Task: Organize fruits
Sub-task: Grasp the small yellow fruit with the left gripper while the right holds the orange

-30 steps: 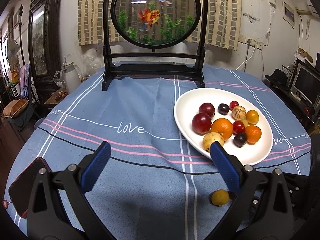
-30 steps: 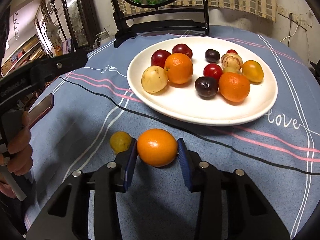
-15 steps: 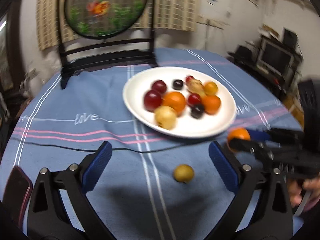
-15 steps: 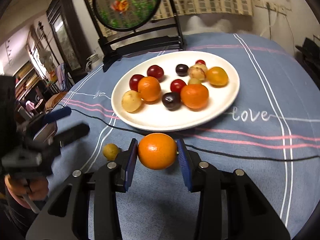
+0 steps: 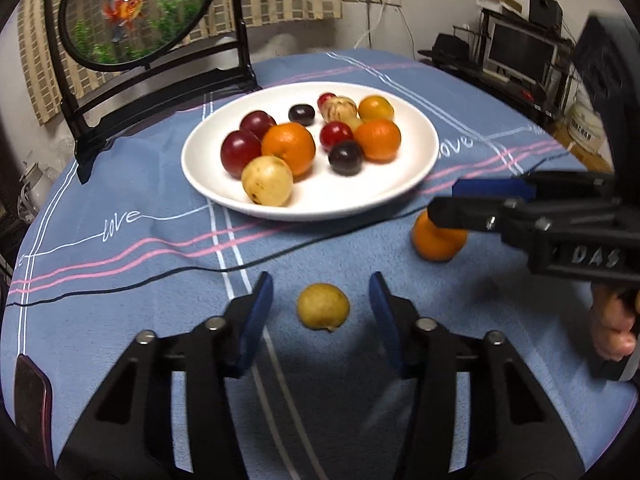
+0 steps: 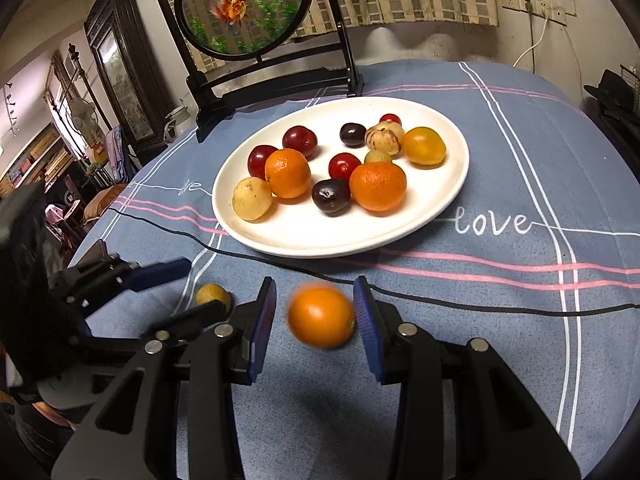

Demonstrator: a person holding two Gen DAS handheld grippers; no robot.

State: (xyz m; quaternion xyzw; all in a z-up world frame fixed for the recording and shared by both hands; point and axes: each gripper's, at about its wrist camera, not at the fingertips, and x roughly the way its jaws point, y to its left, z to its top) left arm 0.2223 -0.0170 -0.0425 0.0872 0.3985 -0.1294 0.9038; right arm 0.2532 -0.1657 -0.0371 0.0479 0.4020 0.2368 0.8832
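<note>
Left wrist view: left gripper (image 5: 322,304) jaws closing around a small yellow fruit (image 5: 323,305) on the blue tablecloth (image 5: 120,280), pads not yet touching it. Right gripper (image 6: 316,312): orange (image 6: 321,316) blurred between the pads, gap at the left; grip cannot be confirmed. White plate (image 6: 448,200) of fruit beyond.

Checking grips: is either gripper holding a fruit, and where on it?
Left gripper: nothing yet; its jaws are closing around the small yellow fruit, untouched. Right gripper: the orange sits blurred between its pads, a gap on one side; hold uncertain.
</note>
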